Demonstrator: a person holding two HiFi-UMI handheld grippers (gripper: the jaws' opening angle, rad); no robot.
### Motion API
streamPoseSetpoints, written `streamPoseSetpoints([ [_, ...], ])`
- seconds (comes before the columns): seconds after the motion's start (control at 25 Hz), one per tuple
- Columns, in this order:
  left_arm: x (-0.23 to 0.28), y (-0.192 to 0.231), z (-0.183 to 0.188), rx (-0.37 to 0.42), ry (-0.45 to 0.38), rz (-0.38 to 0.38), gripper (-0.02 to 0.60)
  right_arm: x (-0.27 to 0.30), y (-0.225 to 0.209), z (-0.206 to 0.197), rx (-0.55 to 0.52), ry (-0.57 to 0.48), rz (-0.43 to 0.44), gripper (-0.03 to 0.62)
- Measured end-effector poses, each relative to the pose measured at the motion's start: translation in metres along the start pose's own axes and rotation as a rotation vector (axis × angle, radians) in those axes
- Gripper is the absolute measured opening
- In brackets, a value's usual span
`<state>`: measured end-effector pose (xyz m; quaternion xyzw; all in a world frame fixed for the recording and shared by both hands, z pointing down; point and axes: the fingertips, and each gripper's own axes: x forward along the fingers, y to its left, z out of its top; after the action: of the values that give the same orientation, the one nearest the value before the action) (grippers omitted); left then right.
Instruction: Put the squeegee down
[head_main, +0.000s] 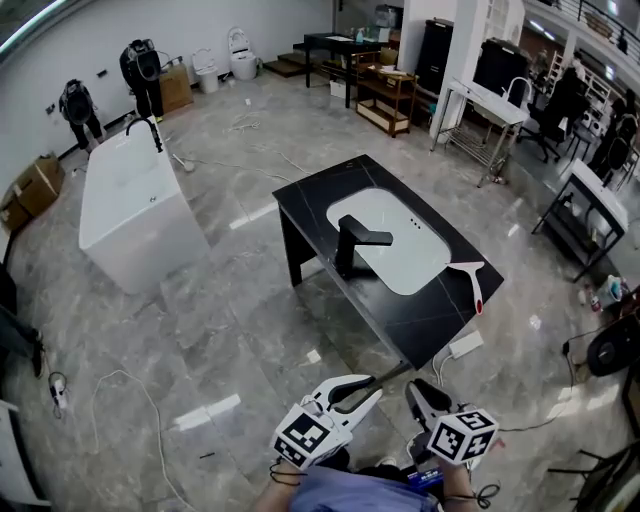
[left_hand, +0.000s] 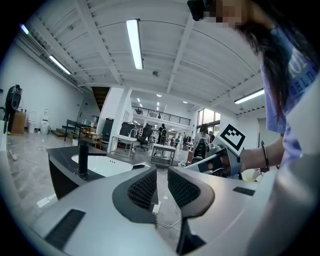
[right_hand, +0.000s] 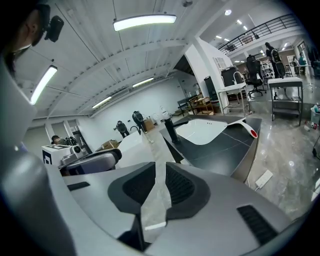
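White-bladed, red-handled squeegee (head_main: 472, 282) lying flat on black surface (head_main: 420, 325) beside white basin (head_main: 400, 240); left gripper (left_hand: 161, 176) and right gripper (right_hand: 159, 172) fingers narrow, empty; task apparently done, only withdrawal left.

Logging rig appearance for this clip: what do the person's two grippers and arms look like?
Both the left gripper and right gripper have smooth white-grey shells whose tongs end in black ribbed pads. Each carries a cube with black-and-white square markers. The person wears a lavender top and a thin dark wristband.
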<state>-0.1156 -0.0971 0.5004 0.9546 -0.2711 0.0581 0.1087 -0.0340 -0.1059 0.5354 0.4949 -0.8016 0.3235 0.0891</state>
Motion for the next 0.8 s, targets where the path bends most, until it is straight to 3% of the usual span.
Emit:
streamPoseSetpoints([
  [0.32, 0.004, -0.017, 0.005, -0.054, -0.022, 0.053, 0.08, -0.032, -0.009, -0.013, 0.018, 0.023, 0.024, 0.066],
  [0.52, 0.017, -0.063, 0.002, -0.057, -0.006, 0.013, 0.08, -0.079, -0.032, -0.022, 0.072, -0.037, -0.015, 0.061],
  [0.8, 0.022, -0.139, -0.007, -0.005, 0.035, -0.038, 0.08, -0.134, -0.041, -0.044, 0.113, -0.084, 0.003, 0.055],
])
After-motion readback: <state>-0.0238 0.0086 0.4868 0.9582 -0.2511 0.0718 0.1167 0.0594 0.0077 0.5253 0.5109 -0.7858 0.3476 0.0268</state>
